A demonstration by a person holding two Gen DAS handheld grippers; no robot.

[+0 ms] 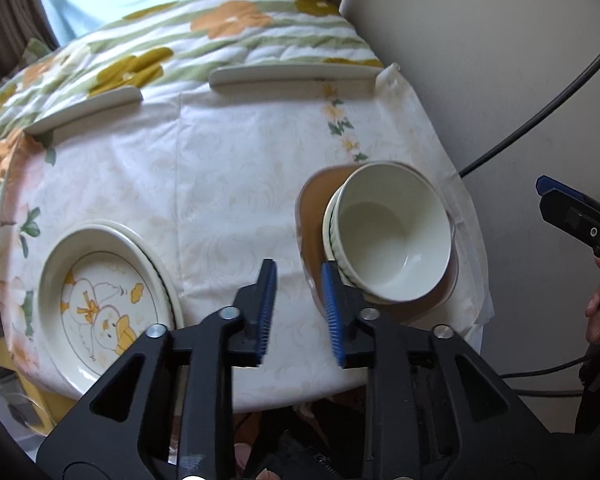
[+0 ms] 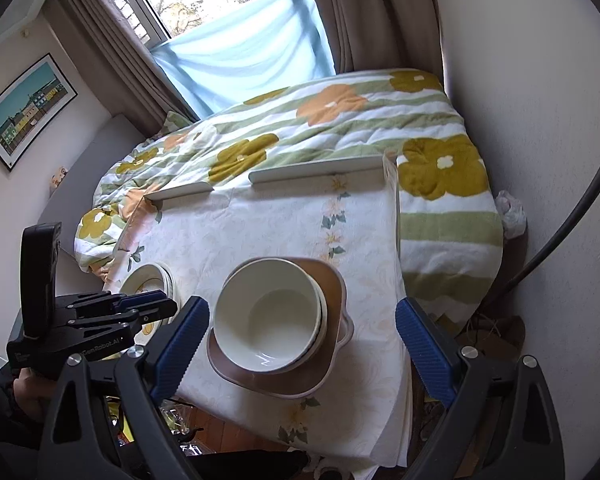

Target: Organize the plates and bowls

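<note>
A: Left gripper [image 1: 296, 308] hovers low over the tablecloth [image 1: 228, 184], fingers parted a little, nothing between them, its right finger just beside the ribbed bowl.

B: Right gripper [image 2: 302, 344] hangs above, fingers spread wide either side of the white bowls [image 2: 270, 314], holding nothing.

A: Those bowls sit nested on a brown square plate [image 2: 324, 376].

B: And the duck-pattern plates [image 1: 100, 304] are stacked at the table's left.
</note>
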